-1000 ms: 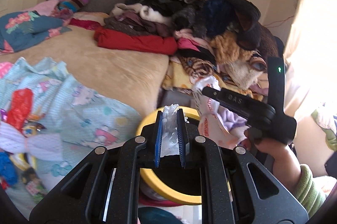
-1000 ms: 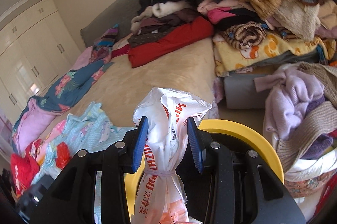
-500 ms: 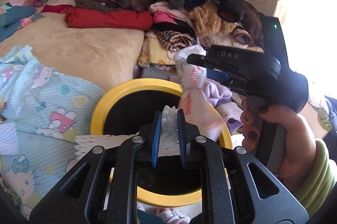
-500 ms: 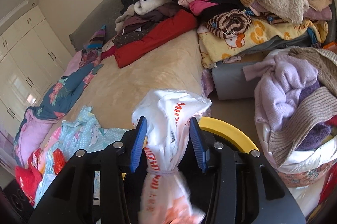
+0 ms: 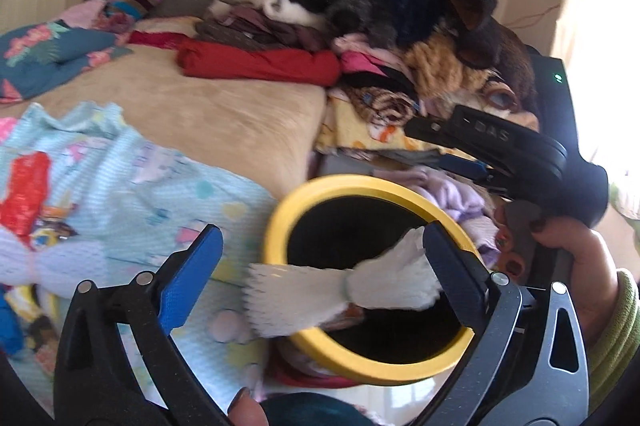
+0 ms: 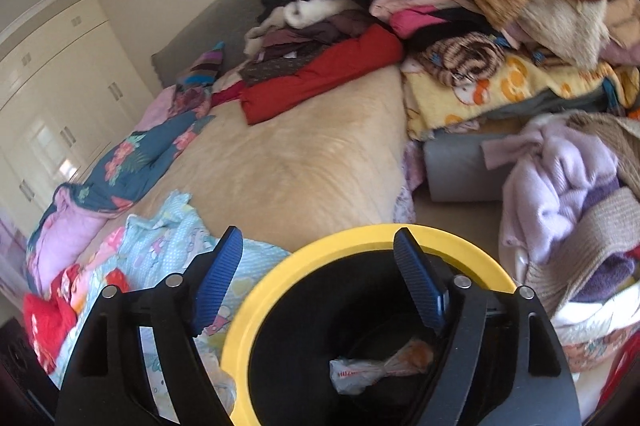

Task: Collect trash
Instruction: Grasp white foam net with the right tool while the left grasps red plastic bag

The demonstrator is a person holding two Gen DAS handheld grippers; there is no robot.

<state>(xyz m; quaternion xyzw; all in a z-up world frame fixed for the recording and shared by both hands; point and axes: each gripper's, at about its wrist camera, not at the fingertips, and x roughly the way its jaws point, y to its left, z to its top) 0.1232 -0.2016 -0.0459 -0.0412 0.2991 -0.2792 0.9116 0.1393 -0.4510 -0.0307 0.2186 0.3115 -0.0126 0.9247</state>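
Note:
A black bin with a yellow rim (image 5: 362, 183) stands by the bed. My left gripper (image 5: 322, 238) hangs over it, its jaws opening wide. A white foam net (image 5: 340, 290) lies loose between them across the near rim, one end against the right finger, no pad pressing it. In the right wrist view my right gripper (image 6: 318, 238) is over the same bin's rim (image 6: 360, 238), jaws opening, nothing between them. A white plastic bag with red print (image 6: 376, 366) lies at the bottom of the bin. A hand holds the right gripper (image 5: 436, 145) at the right of the left wrist view.
A beige blanket (image 6: 304, 161) covers the bed, with a tall pile of clothes (image 5: 360, 9) at the back. A light blue cartoon cloth (image 5: 120, 177) carries a red wrapper (image 5: 24, 193) and other scraps. A basket of lavender knitwear (image 6: 568, 185) stands right of the bin.
Both grippers have opened. The left let go of the foam net, which now lies across the bin's rim. The right dropped the printed bag, which now lies inside the bin.

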